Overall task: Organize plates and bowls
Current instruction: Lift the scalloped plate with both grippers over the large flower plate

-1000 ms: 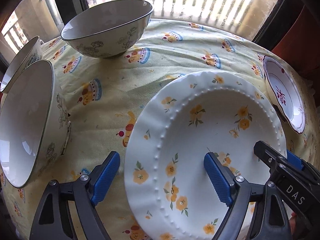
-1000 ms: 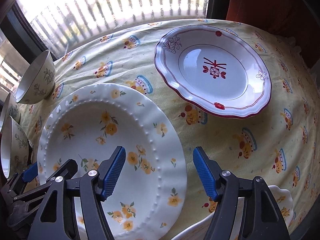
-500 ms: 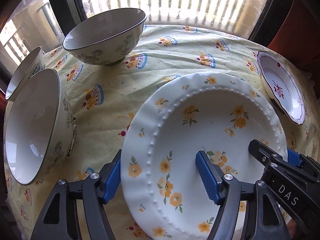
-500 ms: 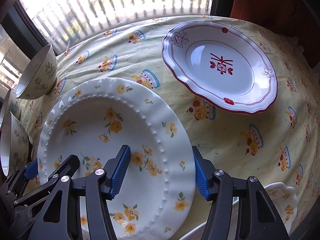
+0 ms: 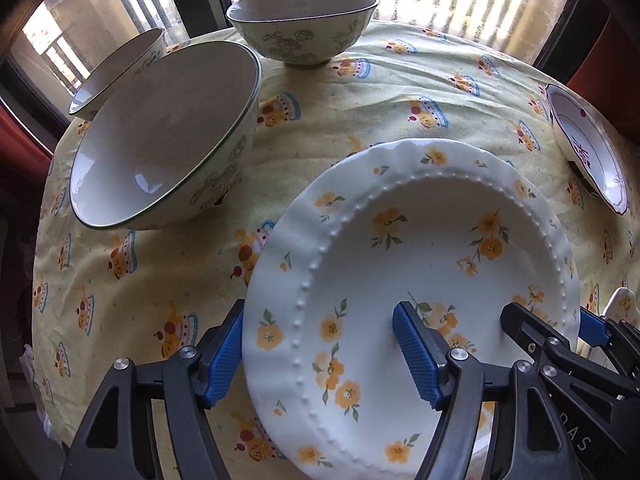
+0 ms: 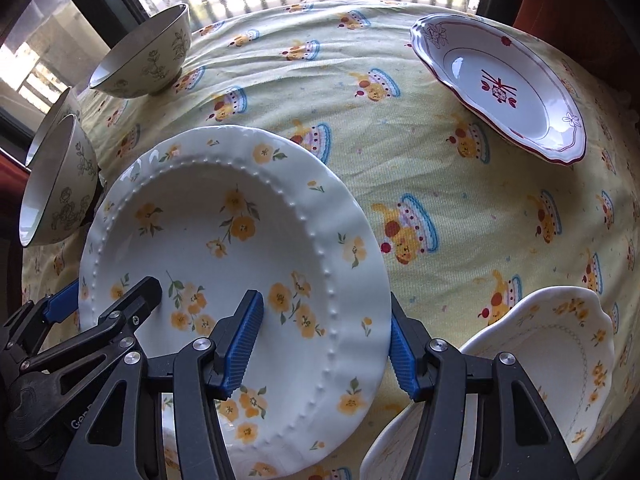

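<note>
A white plate with yellow flowers [image 5: 424,264] is held between both grippers, raised above the yellow tablecloth. My left gripper [image 5: 320,352] is closed on its left rim, one finger under, one inside. My right gripper [image 6: 326,344] is closed on its right rim [image 6: 360,280] the same way. Three floral bowls stand at the left: a large near one [image 5: 168,136], a small one [image 5: 120,68] behind it, and one at the back [image 5: 304,28]. A red-trimmed plate [image 6: 504,84] lies at the far right.
A scalloped white dish with yellow flowers [image 6: 556,364] lies at the near right, just below and right of the right gripper. The round table [image 6: 460,208] ends at a bright barred window behind. The cloth between the bowls and the red-trimmed plate is bare.
Both grippers have closed in on the flowered plate's rims and raised it. The view has swung left, bringing the large bowl nearer the centre.
</note>
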A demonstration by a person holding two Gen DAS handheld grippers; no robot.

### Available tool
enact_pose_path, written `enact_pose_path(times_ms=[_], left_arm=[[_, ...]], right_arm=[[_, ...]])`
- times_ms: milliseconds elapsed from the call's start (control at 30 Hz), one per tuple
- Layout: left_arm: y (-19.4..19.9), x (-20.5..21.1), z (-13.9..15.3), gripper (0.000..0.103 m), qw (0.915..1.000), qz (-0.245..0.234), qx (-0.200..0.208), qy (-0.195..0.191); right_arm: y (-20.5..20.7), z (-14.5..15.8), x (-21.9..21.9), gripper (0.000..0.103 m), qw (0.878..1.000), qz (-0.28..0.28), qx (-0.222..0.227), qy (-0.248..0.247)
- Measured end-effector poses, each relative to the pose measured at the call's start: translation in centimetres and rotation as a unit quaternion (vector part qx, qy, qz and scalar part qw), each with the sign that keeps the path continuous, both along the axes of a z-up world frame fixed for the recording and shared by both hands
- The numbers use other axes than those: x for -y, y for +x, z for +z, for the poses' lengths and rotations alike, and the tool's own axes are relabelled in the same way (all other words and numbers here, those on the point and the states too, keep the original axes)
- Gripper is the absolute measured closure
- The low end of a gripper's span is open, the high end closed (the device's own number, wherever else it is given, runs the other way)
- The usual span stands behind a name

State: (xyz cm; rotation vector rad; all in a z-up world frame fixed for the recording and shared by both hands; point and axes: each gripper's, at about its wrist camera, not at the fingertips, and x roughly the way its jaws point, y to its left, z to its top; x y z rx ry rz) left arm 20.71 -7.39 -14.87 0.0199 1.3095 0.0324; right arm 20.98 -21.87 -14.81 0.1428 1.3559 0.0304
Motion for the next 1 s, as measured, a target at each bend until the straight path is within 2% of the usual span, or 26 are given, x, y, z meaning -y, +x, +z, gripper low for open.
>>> enact_pose_path(times_ms=[200,300,333,533,667,1000], left_arm=[[-0.6,0.1,-0.3,0.029,1.0,0.003,0.006,0.002],[-0.5,-0.2,-0.3,0.03,0.9999,0.011,0.008,-0.002],[-0.6,-0.3,-0.3,0.031,0.9999,0.01,0.009,-0.003],[-1.2,-0.8,0.2,0.031,0.9998,0.01,0.003,-0.014],[-1.6,-0.9,1.3,0.031,0.9994,0.013,0.013,-0.028],[-4.4,0.7,4.5,0.031,0.9988,0.015,0.041,-0.023]], right_arm=[[-0.4,0.0,-0.3,0.04,1.0,0.007,0.001,-0.002],[0.2,0.3,-0.8,0.04,0.999,0.017,0.017,-0.031],[0.3,0.4,-1.0,0.042,0.999,0.02,0.016,-0.034],[0.6,0.6,-1.0,0.042,0.999,0.012,0.003,-0.04],[0.6,1.1,-1.1,0.042,0.999,0.012,0.0,-0.04],[-0.9,3.7,0.1,0.042,0.999,0.016,0.013,-0.036]])
